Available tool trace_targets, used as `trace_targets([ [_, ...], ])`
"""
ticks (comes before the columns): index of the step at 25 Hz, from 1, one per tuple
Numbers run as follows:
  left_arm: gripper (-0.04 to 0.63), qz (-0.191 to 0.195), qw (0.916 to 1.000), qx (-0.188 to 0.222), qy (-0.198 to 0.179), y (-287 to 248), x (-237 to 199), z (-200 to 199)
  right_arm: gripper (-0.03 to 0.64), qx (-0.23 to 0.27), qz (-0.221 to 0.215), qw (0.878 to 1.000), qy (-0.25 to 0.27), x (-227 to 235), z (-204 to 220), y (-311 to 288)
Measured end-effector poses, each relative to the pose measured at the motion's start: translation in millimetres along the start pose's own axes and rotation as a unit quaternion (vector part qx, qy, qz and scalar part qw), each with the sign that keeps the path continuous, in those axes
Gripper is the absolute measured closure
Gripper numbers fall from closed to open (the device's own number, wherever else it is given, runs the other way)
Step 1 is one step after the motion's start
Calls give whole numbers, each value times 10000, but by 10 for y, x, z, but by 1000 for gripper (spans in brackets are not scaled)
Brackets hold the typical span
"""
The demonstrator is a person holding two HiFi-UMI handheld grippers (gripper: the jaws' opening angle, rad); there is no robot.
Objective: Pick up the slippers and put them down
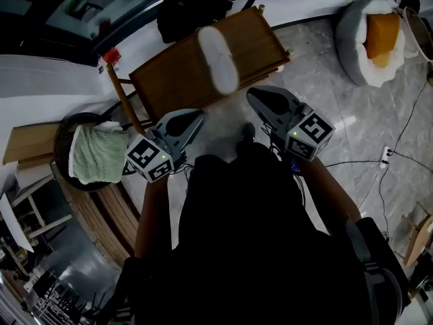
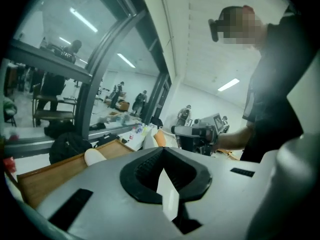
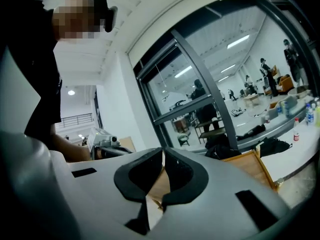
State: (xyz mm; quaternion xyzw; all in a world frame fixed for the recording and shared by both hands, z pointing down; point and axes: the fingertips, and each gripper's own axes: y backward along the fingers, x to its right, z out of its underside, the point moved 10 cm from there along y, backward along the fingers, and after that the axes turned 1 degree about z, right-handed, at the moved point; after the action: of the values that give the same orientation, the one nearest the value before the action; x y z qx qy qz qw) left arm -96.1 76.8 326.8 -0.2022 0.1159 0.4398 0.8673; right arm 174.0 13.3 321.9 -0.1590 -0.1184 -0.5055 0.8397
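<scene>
a white fluffy slipper (image 1: 218, 58) lies lengthwise on a brown wooden tray with raised edges (image 1: 176, 80) in the upper middle of the head view. in the left gripper view the same slipper (image 2: 95, 156) shows as a pale lump on the tray (image 2: 50, 176) at lower left.

the left gripper (image 1: 196, 117) sits just below the tray's near edge, at centre left. its black pads meet at the tips with nothing between them (image 2: 162, 150).

the right gripper (image 1: 252, 95) sits at centre right, beside the tray's lower right corner and apart from the slipper. its jaws are also closed and empty (image 3: 162, 151).

a dark round basket (image 1: 64, 131) with a green towel (image 1: 95, 153) stands at left. a white round cushion bed with an orange pad (image 1: 375, 36) lies on the grey marble floor (image 1: 325, 93) at upper right.
</scene>
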Motion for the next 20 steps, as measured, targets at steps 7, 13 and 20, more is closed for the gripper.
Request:
trace_targets([
  [7, 586, -251, 9989, -397, -73, -331, -312, 45, 588, -242, 55, 9983, -522, 470, 269, -217],
  [13, 586, -82, 9993, -322, 196, -562, -694, 290, 588, -437, 135, 9900, -1333, 723, 712, -437],
  [20, 584, 224, 9978, -509, 349, -737, -985, 689, 588, -717, 158, 9720, -2231, 835, 1404, -690],
])
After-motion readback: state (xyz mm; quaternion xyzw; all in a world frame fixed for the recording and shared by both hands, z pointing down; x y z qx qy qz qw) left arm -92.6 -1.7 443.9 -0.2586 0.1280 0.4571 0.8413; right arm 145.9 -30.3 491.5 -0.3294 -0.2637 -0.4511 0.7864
